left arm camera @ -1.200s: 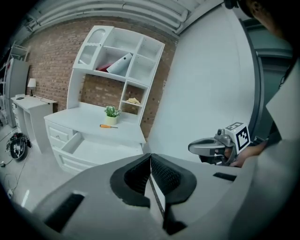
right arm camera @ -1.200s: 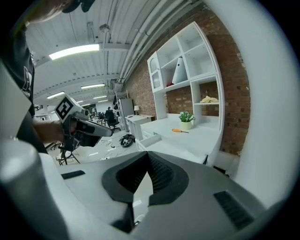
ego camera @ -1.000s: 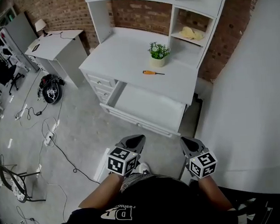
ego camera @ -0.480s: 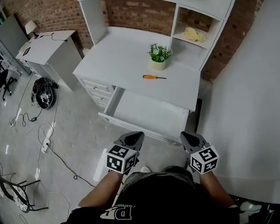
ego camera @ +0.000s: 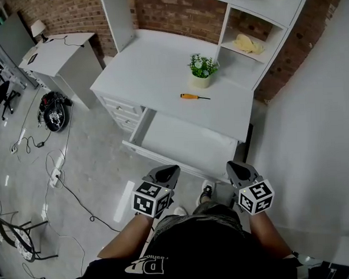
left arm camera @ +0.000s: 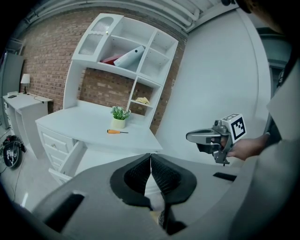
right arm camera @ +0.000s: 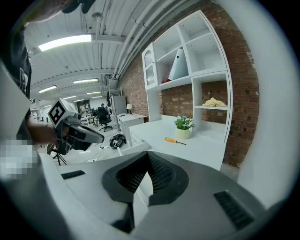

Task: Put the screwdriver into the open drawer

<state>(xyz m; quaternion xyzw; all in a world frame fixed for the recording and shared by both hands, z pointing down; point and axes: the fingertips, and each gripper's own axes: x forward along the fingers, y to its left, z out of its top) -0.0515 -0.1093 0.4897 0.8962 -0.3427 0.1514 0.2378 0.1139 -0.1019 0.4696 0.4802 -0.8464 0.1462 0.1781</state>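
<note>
The slim orange-handled screwdriver [ego camera: 193,96] lies on the smooth white desk [ego camera: 152,66], at 12 o'clock from the rectangular drawer [ego camera: 180,138]; the ribbed left tongs [ego camera: 169,170] and right tongs [ego camera: 233,166] are closed, empty.

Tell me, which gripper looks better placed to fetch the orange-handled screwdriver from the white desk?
Left, narrowly. Both are shut and short of the white desk. The left gripper faces the open white drawer, and the orange-handled screwdriver has its handle toward that side; the right gripper sits near the desk's right end.
</note>
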